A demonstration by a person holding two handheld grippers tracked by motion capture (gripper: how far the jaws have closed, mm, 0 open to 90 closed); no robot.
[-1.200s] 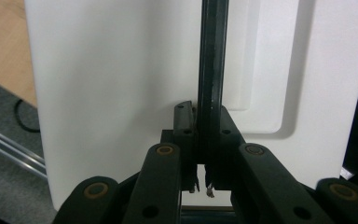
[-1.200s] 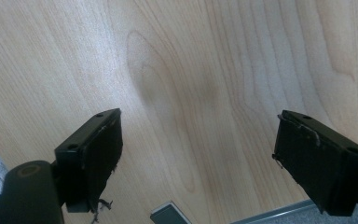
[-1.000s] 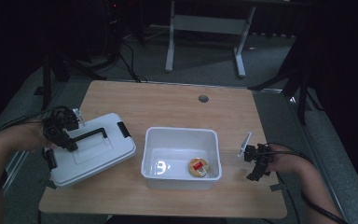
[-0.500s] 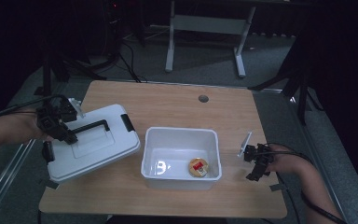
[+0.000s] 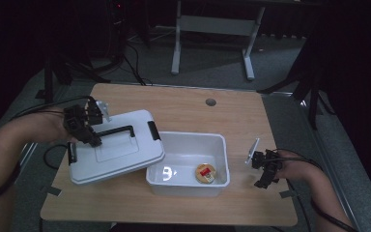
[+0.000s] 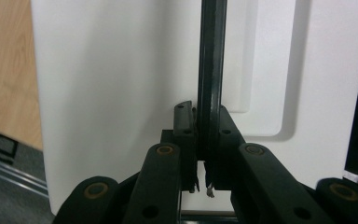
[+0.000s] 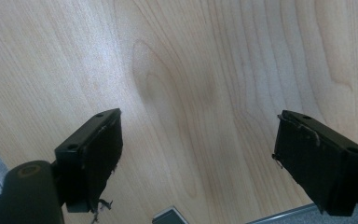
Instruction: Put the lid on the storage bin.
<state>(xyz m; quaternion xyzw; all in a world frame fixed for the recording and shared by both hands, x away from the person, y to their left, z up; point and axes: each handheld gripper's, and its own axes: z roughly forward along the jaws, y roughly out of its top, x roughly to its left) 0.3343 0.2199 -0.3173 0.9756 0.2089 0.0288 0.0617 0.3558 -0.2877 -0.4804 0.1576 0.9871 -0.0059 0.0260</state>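
Two grippers work at the wooden table. Nearest, at about four o'clock from the table's middle, the right gripper rests near the table's edge with its jaws spread wide over bare wood, holding nothing. Just toward the middle sits the white bin, uncovered, with a small round red-topped object on its floor. At nine o'clock, the left gripper is clamped tight on the black handle of the white lid; the lid hangs tilted, its right edge overlapping the bin's left rim. Beyond the table, at twelve o'clock, a grey stand rises from the dark floor.
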